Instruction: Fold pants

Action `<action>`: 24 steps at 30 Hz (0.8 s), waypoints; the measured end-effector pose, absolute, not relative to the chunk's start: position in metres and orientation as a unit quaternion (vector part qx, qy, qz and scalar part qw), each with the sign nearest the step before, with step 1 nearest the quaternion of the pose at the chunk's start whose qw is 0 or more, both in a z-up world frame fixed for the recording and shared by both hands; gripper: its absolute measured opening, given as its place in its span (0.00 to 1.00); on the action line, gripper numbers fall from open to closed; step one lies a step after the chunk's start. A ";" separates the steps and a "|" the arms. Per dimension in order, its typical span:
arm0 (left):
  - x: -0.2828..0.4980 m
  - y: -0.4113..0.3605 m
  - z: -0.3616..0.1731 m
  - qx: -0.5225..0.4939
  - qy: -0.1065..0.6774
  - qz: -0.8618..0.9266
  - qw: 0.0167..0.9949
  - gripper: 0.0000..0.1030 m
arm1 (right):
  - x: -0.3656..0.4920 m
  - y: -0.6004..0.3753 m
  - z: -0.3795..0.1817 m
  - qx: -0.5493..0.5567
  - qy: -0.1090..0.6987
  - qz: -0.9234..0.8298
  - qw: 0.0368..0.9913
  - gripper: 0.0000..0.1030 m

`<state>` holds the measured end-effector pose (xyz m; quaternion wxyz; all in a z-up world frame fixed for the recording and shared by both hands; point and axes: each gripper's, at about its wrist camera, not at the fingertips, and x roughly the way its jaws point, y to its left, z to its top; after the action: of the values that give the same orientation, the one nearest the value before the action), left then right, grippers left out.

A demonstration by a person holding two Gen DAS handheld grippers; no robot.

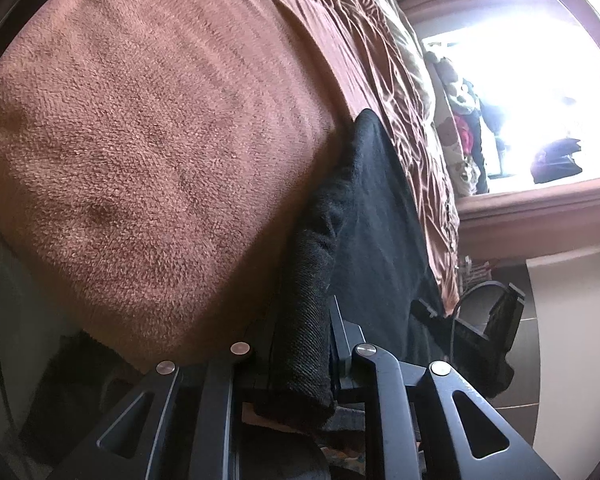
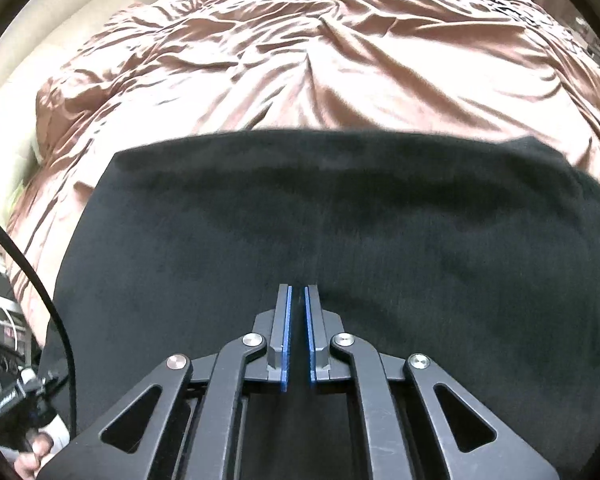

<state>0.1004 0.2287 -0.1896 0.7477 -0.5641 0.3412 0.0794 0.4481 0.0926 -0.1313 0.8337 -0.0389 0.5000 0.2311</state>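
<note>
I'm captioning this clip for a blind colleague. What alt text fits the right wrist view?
The right gripper hangs over flat black pants, its blue-lined fingers nearly together with nothing between them. The pants lie on a wrinkled, shiny pinkish-brown bedspread. At lower left, a hand holds the left gripper's handle.

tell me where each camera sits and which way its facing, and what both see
Left wrist: sits on the left gripper, tilted, looking along the bed edge over a brown fleece blanket toward a bright mirror; its fingers are shut on a fold of the black pants.
Right wrist: sits on the right gripper, looking down over the flat pants toward the satin bedspread; jaws nearly shut, nothing between; a hand shows bottom left.
Shared: the pants and bedspread.
</note>
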 end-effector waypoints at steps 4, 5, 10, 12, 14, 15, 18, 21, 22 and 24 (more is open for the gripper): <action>0.102 0.228 -0.189 -0.562 0.343 0.084 0.748 0.18 | 0.463 0.101 -0.131 -0.040 0.500 0.221 0.837 0.03; 0.102 0.228 -0.188 -0.562 0.343 0.085 0.748 0.18 | 0.466 0.104 -0.131 -0.042 0.498 0.218 0.838 0.03; 0.107 0.226 -0.186 -0.555 0.341 0.090 0.753 0.18 | 0.481 0.114 -0.131 -0.048 0.499 0.211 0.839 0.03; 0.107 0.224 -0.185 -0.551 0.342 0.092 0.756 0.18 | 0.485 0.116 -0.132 -0.041 0.501 0.210 0.838 0.03; 0.107 0.224 -0.183 -0.549 0.340 0.091 0.758 0.17 | 0.484 0.115 -0.131 -0.040 0.503 0.209 0.838 0.03; 0.107 0.224 -0.182 -0.549 0.339 0.089 0.759 0.17 | 0.481 0.113 -0.132 -0.040 0.505 0.210 0.836 0.03; 0.108 0.225 -0.181 -0.552 0.335 0.084 0.759 0.15 | 0.468 0.108 -0.133 -0.044 0.509 0.221 0.831 0.03; 0.109 0.225 -0.177 -0.552 0.332 0.080 0.761 0.14 | 0.453 0.098 -0.134 -0.037 0.514 0.231 0.826 0.03; 0.110 0.224 -0.174 -0.550 0.330 0.079 0.763 0.14 | 0.448 0.095 -0.134 -0.037 0.514 0.234 0.825 0.03; 0.111 0.223 -0.167 -0.545 0.326 0.076 0.769 0.14 | 0.433 0.087 -0.133 -0.043 0.510 0.240 0.825 0.03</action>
<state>0.1114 0.2230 -0.1672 0.7691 -0.5446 0.3256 0.0764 0.4329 0.0873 -0.1328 0.8248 -0.0426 0.5100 0.2405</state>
